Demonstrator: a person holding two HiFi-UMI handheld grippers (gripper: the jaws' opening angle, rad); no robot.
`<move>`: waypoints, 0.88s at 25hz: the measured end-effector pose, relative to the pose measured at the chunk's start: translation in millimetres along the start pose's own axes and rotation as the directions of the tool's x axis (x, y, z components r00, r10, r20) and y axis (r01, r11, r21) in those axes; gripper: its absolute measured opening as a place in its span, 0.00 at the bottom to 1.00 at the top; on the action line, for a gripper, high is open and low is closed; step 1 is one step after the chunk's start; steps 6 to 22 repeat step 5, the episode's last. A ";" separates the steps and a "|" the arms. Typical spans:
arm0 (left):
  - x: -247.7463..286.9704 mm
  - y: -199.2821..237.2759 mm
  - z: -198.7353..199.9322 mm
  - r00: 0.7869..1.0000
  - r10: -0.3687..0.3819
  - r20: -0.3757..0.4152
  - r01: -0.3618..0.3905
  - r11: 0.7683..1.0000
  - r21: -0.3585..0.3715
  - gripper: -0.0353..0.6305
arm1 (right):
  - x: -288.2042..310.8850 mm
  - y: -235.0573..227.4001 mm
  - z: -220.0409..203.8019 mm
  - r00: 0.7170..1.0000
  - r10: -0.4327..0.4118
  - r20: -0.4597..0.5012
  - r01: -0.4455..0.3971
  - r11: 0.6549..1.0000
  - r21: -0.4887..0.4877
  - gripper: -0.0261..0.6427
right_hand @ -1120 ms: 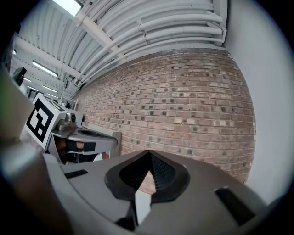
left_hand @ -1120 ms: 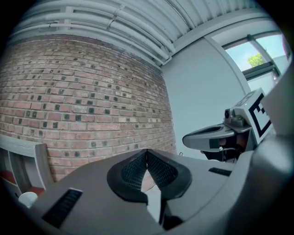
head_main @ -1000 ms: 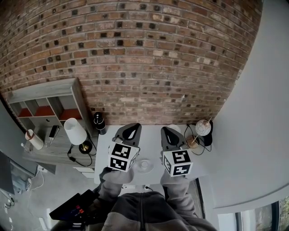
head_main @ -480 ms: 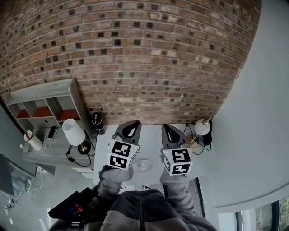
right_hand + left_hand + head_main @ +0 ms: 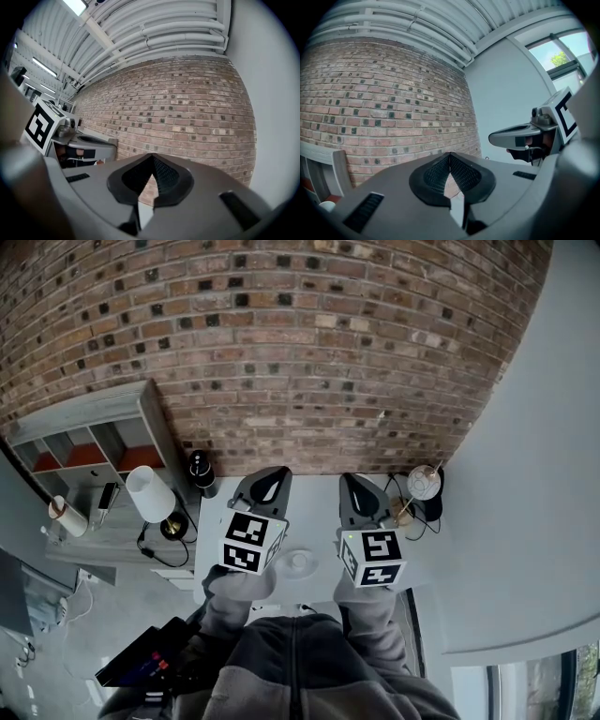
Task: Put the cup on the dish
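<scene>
Both shut, nothing between jaws: left gripper, right gripper, side by side above white table. Dish on table between them. Cup not discernible.

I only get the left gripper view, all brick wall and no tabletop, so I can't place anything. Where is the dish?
Observer: In the head view the dish lies on the white table, between the left gripper and the right gripper, by the near edge.
Operator: Is the right gripper holding anything?
Observer: No. Its own view shows the jaws together, nothing between them.
Operator: What's at the table's far right?
Observer: A small round white object stands at that corner.
</scene>
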State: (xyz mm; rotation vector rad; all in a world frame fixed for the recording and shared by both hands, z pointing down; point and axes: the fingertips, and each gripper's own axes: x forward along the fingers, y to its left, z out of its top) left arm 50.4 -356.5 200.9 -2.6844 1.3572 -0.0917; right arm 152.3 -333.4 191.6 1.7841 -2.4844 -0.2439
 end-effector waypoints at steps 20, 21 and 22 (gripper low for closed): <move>-0.3 0.8 -4.9 1.000 0.002 -0.007 -0.002 1.000 -0.007 0.06 | -0.2 -0.7 -2.6 1.000 -0.007 0.003 0.007 1.000 0.006 0.04; -0.3 0.8 -4.9 1.000 0.002 -0.007 -0.002 1.000 -0.007 0.06 | -0.2 -0.7 -2.6 1.000 -0.007 0.003 0.007 1.000 0.006 0.04; -0.3 0.8 -4.9 1.000 0.002 -0.007 -0.002 1.000 -0.007 0.06 | -0.2 -0.7 -2.6 1.000 -0.007 0.003 0.007 1.000 0.006 0.04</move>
